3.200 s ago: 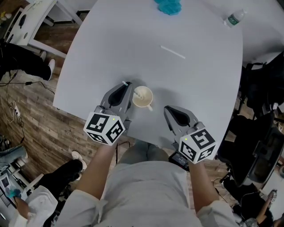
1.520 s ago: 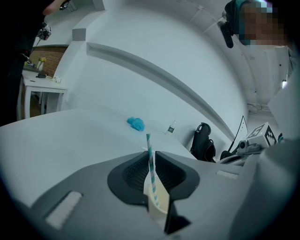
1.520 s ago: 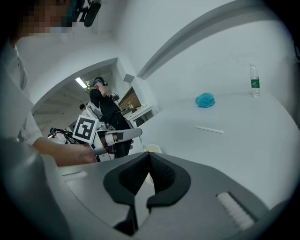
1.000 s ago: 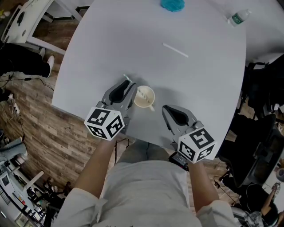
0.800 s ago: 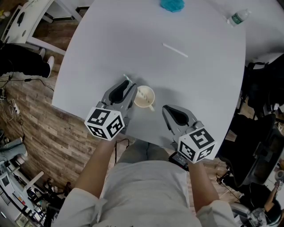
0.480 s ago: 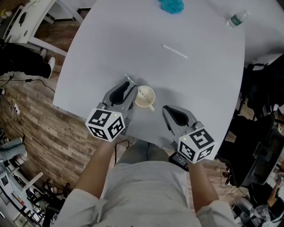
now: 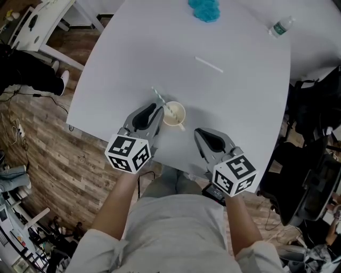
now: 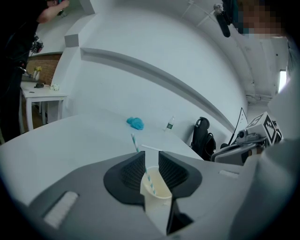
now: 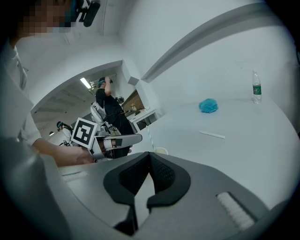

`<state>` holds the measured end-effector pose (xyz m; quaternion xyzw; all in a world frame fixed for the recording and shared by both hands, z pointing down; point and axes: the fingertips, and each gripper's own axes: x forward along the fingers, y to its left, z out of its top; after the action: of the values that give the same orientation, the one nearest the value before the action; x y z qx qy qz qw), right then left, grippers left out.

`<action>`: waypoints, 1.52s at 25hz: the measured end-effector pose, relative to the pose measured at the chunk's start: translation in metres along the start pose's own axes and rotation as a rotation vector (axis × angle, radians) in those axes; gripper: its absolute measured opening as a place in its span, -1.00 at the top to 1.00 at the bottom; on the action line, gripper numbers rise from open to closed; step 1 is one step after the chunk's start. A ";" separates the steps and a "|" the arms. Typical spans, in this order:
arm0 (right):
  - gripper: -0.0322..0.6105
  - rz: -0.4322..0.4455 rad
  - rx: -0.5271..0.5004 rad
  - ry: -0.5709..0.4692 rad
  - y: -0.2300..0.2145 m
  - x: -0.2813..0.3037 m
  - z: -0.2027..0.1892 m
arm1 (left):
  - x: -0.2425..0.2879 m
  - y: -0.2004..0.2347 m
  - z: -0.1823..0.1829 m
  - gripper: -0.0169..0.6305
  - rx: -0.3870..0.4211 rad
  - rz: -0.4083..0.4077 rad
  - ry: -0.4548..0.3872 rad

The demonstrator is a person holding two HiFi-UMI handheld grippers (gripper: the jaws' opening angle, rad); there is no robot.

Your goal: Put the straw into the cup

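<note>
A cream paper cup (image 7: 174, 113) stands near the table's front edge, with a teal-striped straw (image 7: 158, 97) leaning out of it to the left. My left gripper (image 7: 158, 110) is just left of the cup, its tips short of the straw's top. In the left gripper view the cup (image 8: 157, 199) shows in the gap of the jaws (image 8: 151, 157). The straw (image 8: 140, 161) rises through that gap with neither pad pressing on it, and the jaws are closing. My right gripper (image 7: 197, 132) rests right of the cup, shut on nothing (image 9: 150, 157).
On the white table (image 7: 240, 106) a white stick-like piece (image 7: 209, 64) lies past the cup. A blue crumpled cloth (image 7: 203, 9) and a water bottle (image 7: 281, 25) are at the far edge. A dark backpack (image 8: 202, 138) stands beyond the table's right side.
My left gripper has drawn back toward the person and away from the straw. The straw stays leaning in the cup. The right gripper has not moved.
</note>
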<state>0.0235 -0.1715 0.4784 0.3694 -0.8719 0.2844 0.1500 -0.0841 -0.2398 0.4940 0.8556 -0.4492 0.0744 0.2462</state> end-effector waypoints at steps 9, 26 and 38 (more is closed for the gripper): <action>0.88 0.015 -0.035 -0.030 0.015 -0.020 0.003 | -0.028 -0.032 -0.010 0.81 0.033 -0.002 -0.001; 0.88 0.029 -0.091 -0.077 0.040 -0.066 0.004 | -0.086 -0.087 -0.001 0.89 0.098 0.009 0.006; 0.88 0.046 -0.135 -0.089 0.057 -0.085 0.010 | -0.112 -0.114 -0.006 0.89 0.129 0.006 0.030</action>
<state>0.0398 -0.0978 0.4088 0.3508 -0.9031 0.2115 0.1289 -0.0572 -0.1008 0.4204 0.8671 -0.4425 0.1166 0.1971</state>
